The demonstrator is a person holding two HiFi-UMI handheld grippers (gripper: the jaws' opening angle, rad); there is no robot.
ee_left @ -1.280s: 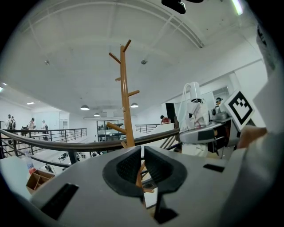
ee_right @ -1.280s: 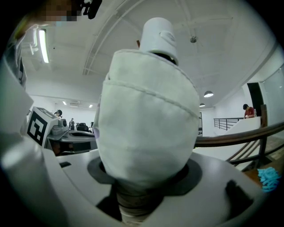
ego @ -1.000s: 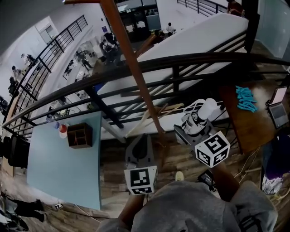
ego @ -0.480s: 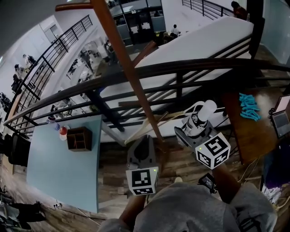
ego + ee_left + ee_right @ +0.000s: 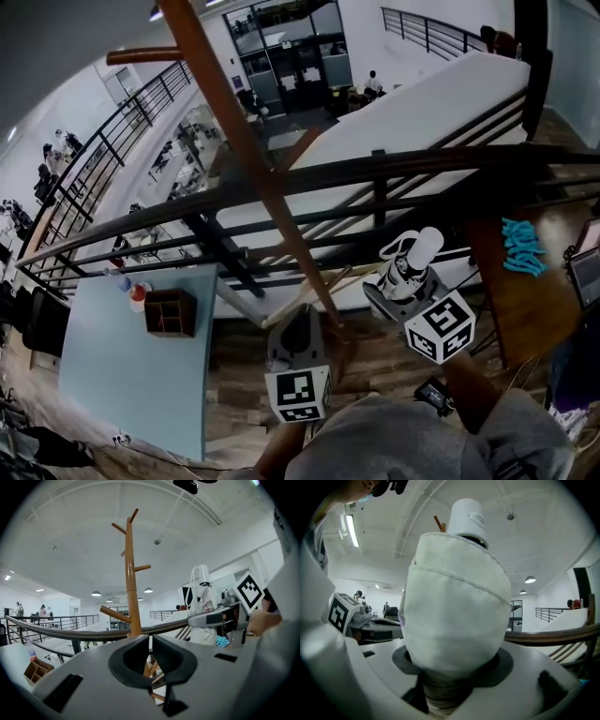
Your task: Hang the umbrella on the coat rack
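Note:
The brown wooden coat rack [image 5: 251,155] slants through the head view, with a peg [image 5: 141,56] near its top. It stands upright ahead in the left gripper view [image 5: 131,573]. My right gripper [image 5: 403,284] is shut on the folded white umbrella [image 5: 419,247], right of the pole's foot. In the right gripper view the umbrella [image 5: 457,602] fills the frame, with the right gripper [image 5: 454,670] clamped low around it. My left gripper [image 5: 299,330] is just left of the pole's foot. Its jaws are together and hold nothing [image 5: 151,641]. The umbrella [image 5: 201,590] also shows at the right of the left gripper view.
A black railing [image 5: 375,169] runs across behind the rack, with a lower floor beyond it. A light blue table [image 5: 122,375] at the left carries a brown box [image 5: 171,312] and bottles [image 5: 137,296]. A wooden desk [image 5: 511,300] at the right holds a turquoise thing [image 5: 522,246].
The head view has tipped up, so more of the rack's top and a peg now show. Both grippers sit slightly lower in the picture. The right one still grips the umbrella.

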